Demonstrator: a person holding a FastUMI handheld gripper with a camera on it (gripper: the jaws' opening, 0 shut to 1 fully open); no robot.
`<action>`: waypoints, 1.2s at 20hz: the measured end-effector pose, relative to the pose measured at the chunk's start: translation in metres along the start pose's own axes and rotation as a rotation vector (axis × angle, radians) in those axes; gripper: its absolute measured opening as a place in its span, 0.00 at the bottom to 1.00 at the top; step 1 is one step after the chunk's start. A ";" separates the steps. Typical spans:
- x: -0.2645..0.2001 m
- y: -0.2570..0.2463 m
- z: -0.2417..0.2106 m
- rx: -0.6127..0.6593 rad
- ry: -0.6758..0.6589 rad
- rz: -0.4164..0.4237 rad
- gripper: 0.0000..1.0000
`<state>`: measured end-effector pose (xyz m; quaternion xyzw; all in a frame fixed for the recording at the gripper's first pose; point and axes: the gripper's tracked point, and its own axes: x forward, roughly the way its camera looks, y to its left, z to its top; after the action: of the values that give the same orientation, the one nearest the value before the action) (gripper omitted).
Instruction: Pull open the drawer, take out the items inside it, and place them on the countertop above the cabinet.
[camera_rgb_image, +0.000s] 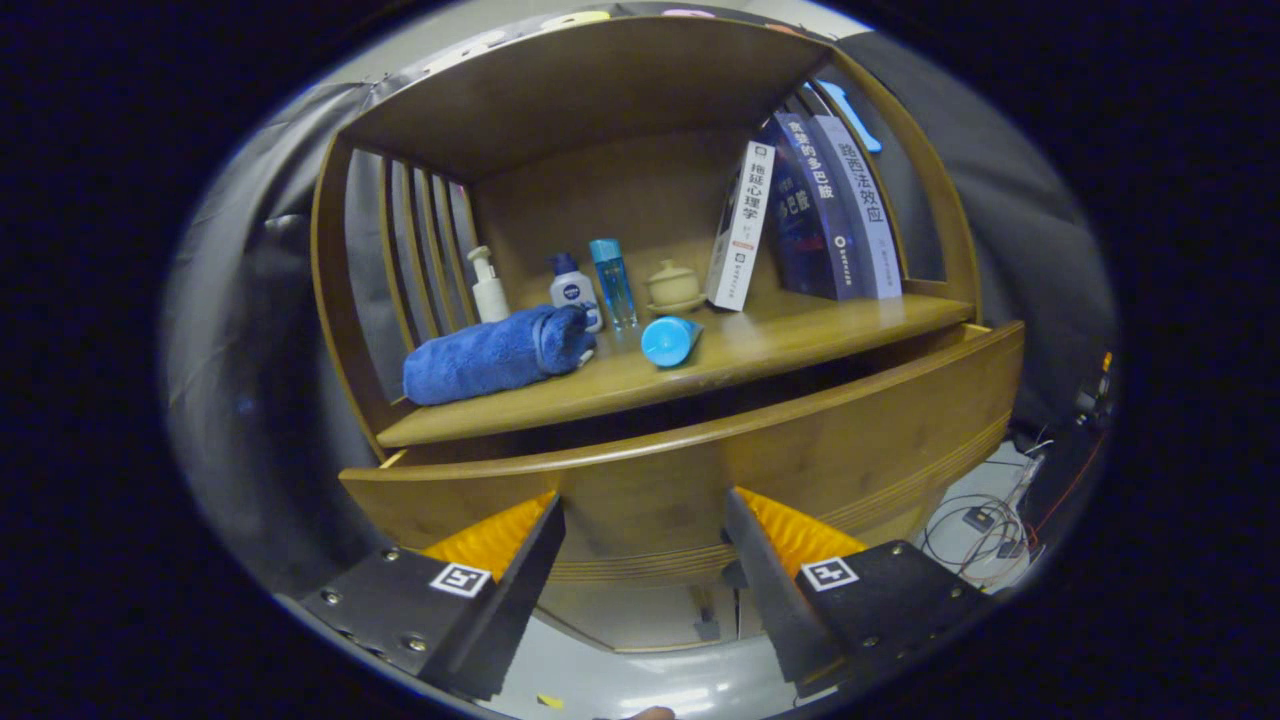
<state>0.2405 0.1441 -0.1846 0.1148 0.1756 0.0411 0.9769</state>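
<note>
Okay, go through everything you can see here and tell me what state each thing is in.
drawer: pulled partly open
tool: open, fingers in front of the drawer front
blue towel: rolled, lying on the countertop
blue tube: lying on its side
books: standing, leaning

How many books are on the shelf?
3, though more may hide behind. A white book leans beside the lidded cup; two dark books stand just past it. The open tool faces the drawer front.
</note>
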 end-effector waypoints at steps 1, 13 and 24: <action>0.006 -0.001 0.002 0.002 0.003 0.000 0.97; 0.033 -0.011 0.011 0.003 0.013 -0.001 0.98; -0.031 -0.003 0.090 -0.123 -0.161 0.019 0.92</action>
<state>0.2436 0.1189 -0.0924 0.0593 0.0923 0.0518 0.9926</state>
